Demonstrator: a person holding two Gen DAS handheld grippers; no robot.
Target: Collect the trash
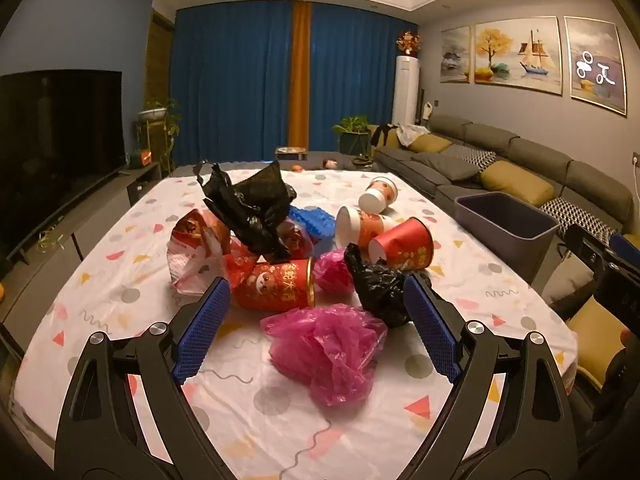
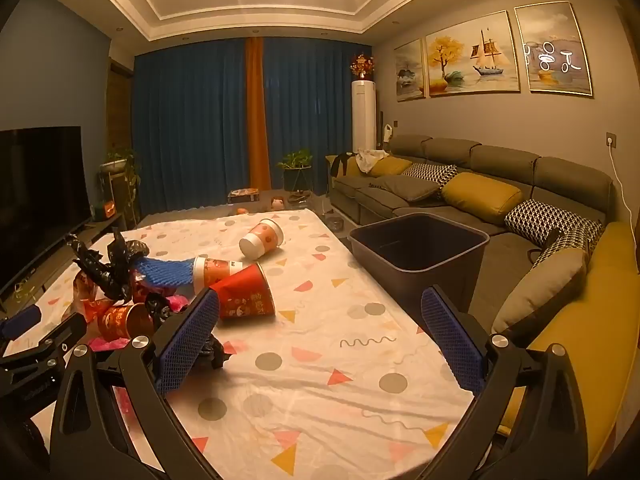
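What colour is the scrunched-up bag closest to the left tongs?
Pink. The crumpled plastic bag lies on the tablecloth; the left wrist view shows it best.

Black frames with silver screws carry blue, seemingly mesh-textured fingers (image 1: 202,330).

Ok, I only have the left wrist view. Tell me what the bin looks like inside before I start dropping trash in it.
Observer: In the right wrist view the dark bin shows nothing inside on the part of its floor that is visible.
Operator: Give me where it stands against the table.
Observer: It stands beside the table's right edge, between the table and the sofa.
Operator: Report the right gripper.
Observer: The right gripper is open and holds nothing, over bare tablecloth, right of the trash pile.
Operator: And the nearest trash to it.
Observer: The red paper cup, lying on its side just past its left finger.
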